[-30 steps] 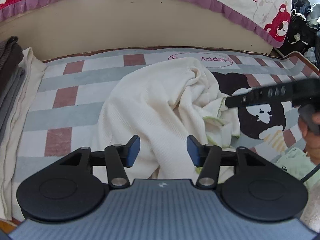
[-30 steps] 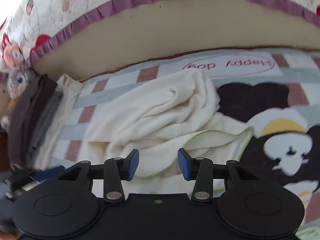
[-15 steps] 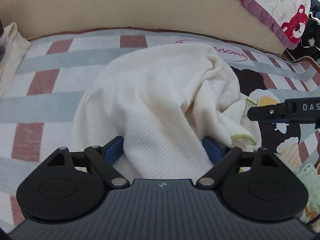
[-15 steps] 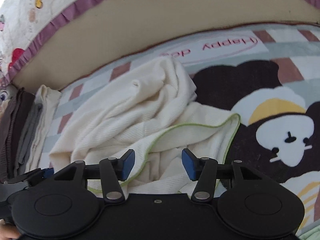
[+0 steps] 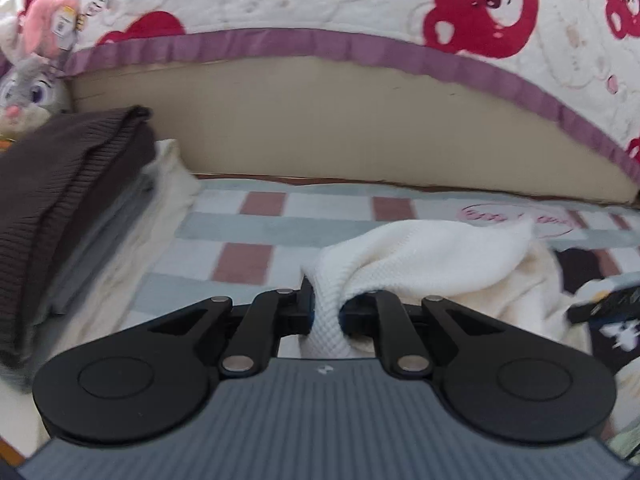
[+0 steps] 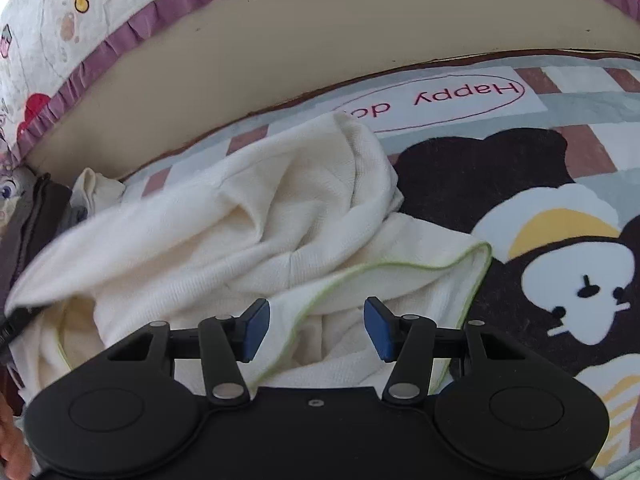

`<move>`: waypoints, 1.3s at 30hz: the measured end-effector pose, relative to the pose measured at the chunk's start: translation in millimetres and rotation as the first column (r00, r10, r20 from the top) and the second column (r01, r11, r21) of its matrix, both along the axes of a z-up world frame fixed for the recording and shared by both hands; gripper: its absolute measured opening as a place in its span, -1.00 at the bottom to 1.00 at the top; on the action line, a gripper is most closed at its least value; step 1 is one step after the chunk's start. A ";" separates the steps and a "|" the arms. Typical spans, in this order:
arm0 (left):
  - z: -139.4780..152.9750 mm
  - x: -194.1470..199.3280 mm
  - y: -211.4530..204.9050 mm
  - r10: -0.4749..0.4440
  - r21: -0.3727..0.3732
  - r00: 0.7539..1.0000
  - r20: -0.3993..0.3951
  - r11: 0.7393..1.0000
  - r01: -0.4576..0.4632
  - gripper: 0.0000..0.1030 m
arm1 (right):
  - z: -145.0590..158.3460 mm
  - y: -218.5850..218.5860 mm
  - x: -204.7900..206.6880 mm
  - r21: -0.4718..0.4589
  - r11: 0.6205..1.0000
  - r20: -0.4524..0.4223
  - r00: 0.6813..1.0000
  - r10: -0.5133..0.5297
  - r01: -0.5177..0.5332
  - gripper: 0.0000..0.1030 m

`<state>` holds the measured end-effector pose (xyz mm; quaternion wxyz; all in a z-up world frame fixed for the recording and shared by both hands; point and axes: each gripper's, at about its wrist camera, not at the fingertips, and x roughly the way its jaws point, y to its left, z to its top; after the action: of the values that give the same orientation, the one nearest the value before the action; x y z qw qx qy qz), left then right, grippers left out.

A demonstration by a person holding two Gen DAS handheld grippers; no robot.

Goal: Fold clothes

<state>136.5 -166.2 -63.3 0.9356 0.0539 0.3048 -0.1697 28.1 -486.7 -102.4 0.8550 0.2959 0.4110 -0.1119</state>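
A crumpled cream waffle-knit garment lies on the checked cartoon mat. My left gripper is closing; its pads pinch a raised fold at the garment's left end. In the right wrist view the same garment spreads across the middle, and its green-trimmed edge runs right. My right gripper hovers open just above that trimmed part, with cloth below the gap but not pinched. The right gripper's tip shows at the right edge of the left wrist view, and the left gripper at the far left of the right wrist view.
A stack of folded clothes topped by a brown knit sits at the left of the mat, with a plush rabbit behind it. The beige bed side and the bear-print quilt close off the back. A hand shows at the bottom left.
The left gripper's wide jaws came down over the cream garment, clamped a fold, then swung left toward the folded stack. The right gripper sank slightly and stayed open.
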 end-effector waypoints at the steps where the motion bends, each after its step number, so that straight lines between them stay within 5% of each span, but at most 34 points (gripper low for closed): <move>1: -1.2 -1.4 3.1 0.003 0.000 1.000 -0.002 1.000 -0.003 -0.83 | 0.2 0.6 1.8 0.001 1.000 0.004 1.000 0.013 -0.013 0.13; 4: -1.3 -6.8 10.5 0.001 -0.019 1.000 -0.004 1.000 -0.001 -0.83 | -2.1 3.7 9.1 0.009 0.998 0.000 0.998 0.060 -0.060 0.19; 8: 9.0 -11.4 13.8 -0.006 -0.021 1.000 0.029 1.000 0.007 -0.82 | -29.6 9.0 20.7 0.184 0.977 -0.084 0.988 0.129 -0.112 0.32; 11: 17.1 -12.0 20.2 -0.002 -0.060 1.000 0.026 0.998 0.004 -0.82 | -44.8 28.0 27.5 0.195 0.967 -0.137 0.971 0.194 -0.165 0.31; 12: 18.3 -13.3 22.6 0.000 -0.074 1.000 0.020 0.997 0.002 -0.82 | -43.9 33.7 29.2 0.167 0.968 -0.133 0.968 0.211 -0.188 0.23; 13: 18.8 -16.3 24.3 -0.002 -0.078 1.000 0.022 0.997 0.003 -0.82 | -39.7 38.9 30.6 0.121 0.970 -0.116 0.967 0.227 -0.213 -0.39; 14: 19.7 -19.7 25.3 -0.005 -0.075 1.000 0.031 0.997 0.007 -0.82 | -35.5 44.1 32.0 0.074 0.969 -0.100 0.965 0.243 -0.236 -0.77; 23: 63.3 -52.9 26.2 -0.159 -0.101 0.985 0.063 0.981 0.165 -0.82 | 54.2 42.4 -22.2 -0.285 0.958 0.116 0.992 0.053 -0.018 -0.84; 29: 103.4 -62.2 40.3 -0.151 -0.165 0.980 0.132 0.971 0.172 -0.82 | 98.0 11.4 -64.3 -0.197 0.977 0.249 0.968 -0.030 0.081 -0.85; 33: 119.1 -48.3 58.7 -0.124 -0.221 0.982 0.145 0.963 0.154 -0.81 | 140.2 7.3 -88.8 -0.328 0.935 0.314 0.949 -0.023 0.132 -0.98; 36: 112.9 -29.8 66.4 -0.124 -0.203 0.987 0.104 0.969 0.143 -0.71 | 175.4 -10.2 -91.9 -0.354 0.926 0.345 0.939 -0.001 0.131 -0.98; 39: 78.7 -4.9 71.6 -0.048 -0.153 0.999 -0.004 0.987 0.047 -0.69 | 178.2 -21.4 -75.1 -0.305 0.951 0.300 0.953 0.045 0.051 -0.97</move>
<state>131.6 -94.6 15.4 0.9316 -0.0114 0.2930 -0.2149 -47.0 -508.0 75.8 0.9433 0.1727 0.2521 -0.1294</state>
